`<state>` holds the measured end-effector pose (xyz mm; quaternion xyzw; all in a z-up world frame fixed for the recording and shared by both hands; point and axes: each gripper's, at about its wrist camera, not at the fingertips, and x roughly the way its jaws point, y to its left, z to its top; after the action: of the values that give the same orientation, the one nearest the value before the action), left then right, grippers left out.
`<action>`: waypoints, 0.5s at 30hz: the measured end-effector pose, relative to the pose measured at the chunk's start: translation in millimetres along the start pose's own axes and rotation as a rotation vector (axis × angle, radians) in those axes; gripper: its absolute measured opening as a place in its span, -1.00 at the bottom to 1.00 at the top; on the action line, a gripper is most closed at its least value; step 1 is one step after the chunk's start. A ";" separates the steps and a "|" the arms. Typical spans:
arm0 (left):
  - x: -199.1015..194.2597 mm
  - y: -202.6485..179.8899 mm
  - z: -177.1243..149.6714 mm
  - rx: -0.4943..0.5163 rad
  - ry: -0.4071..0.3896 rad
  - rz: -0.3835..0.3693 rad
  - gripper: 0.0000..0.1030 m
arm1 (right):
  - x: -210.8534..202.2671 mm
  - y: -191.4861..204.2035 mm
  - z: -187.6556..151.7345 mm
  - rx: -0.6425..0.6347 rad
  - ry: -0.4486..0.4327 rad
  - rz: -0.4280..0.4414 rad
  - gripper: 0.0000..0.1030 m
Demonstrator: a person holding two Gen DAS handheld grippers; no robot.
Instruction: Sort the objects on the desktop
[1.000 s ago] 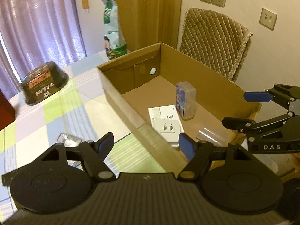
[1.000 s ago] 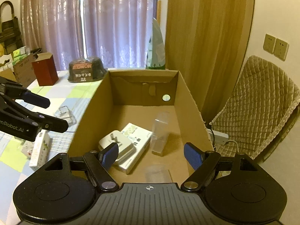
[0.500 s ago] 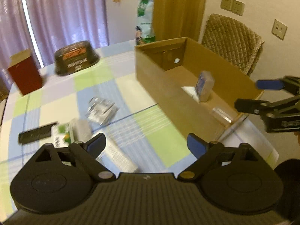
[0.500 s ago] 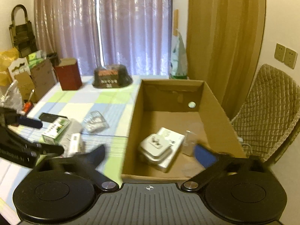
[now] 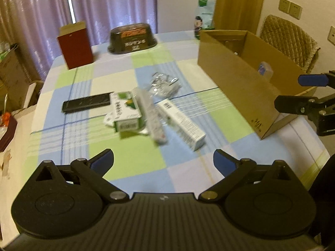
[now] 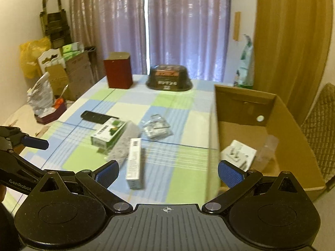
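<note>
Heaped mid-desk, touching or overlapping: a green-and-white carton (image 5: 125, 113), a pale grey strip (image 5: 150, 115) leaning across it, a long white box (image 5: 181, 123) just beside. Behind them a black remote (image 5: 85, 104) and a crumpled clear packet (image 5: 163, 83). Off to the right, the open cardboard box (image 5: 236, 79), already holding a white adapter pack (image 6: 238, 153) and a clear case (image 6: 268, 148).

Left tongs (image 5: 163, 161) spread wide and empty, hovering short of the heap; right tongs (image 6: 167, 172) likewise apart, gripping nothing.

Likely trouble: dragging a neighbour along when lifting any one piece from so tight a cluster, perhaps tipping the strip off the carton. Glossy packet prone to slipping or crushing under a pinch. Cardboard box seemingly near the edge of the desk (image 5: 188, 48), so liable to shift if knocked.
</note>
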<state>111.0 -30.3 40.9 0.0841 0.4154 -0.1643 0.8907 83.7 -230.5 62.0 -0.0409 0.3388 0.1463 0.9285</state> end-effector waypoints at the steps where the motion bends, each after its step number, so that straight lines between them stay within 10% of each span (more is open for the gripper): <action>1: -1.6 2.6 -3.1 -0.003 0.000 0.007 0.97 | 1.7 3.8 -1.0 -0.004 0.004 0.005 1.00; 15: -0.5 31.8 -21.7 -0.054 0.010 0.047 0.97 | 21.3 32.5 -17.6 -0.020 0.062 0.048 1.00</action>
<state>106.8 5.6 27.8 0.0709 0.4222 -0.1315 0.8941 78.6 -197.4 35.6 -0.0465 0.3669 0.1708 0.9133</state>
